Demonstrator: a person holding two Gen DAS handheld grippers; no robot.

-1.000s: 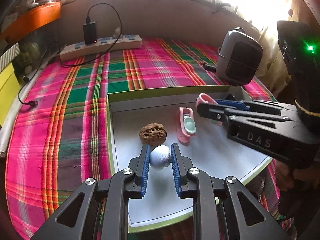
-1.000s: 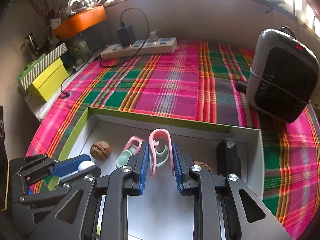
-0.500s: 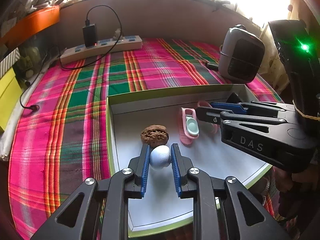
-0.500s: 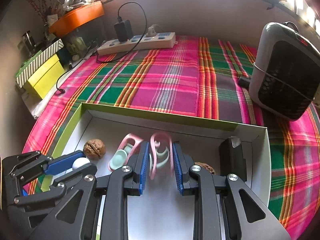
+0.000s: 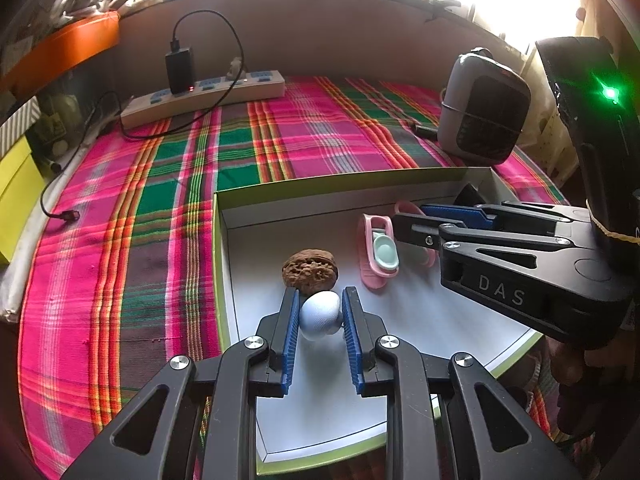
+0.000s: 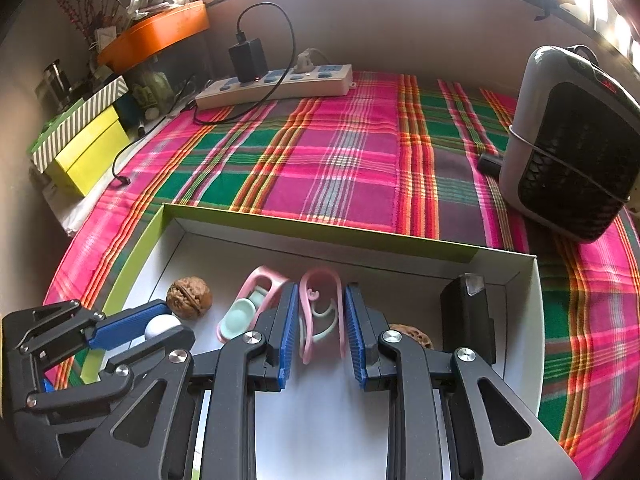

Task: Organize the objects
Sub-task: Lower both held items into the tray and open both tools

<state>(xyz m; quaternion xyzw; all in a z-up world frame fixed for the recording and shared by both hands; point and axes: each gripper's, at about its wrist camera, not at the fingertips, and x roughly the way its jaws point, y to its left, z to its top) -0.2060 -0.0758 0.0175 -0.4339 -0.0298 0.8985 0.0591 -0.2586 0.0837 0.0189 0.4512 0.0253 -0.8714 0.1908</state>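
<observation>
Pale blue egg (image 5: 319, 316) sits low centre in the left view, inside the box (image 5: 218, 240) beside a walnut (image 5: 310, 271). Your left gripper (image 5: 319, 314) is opening around it; ease straight back. Your right gripper (image 6: 321, 318) clasps a pink clip (image 6: 321, 312); hold steady.

The only readable text is the raised lettering "DAS" on the black side of the right gripper (image 5: 416, 224), seen in the left wrist view at about four o'clock from the picture's centre. The heater (image 6: 572, 144) at two o'clock in the right wrist view carries a small red display near its top, too blurred to read.
</observation>
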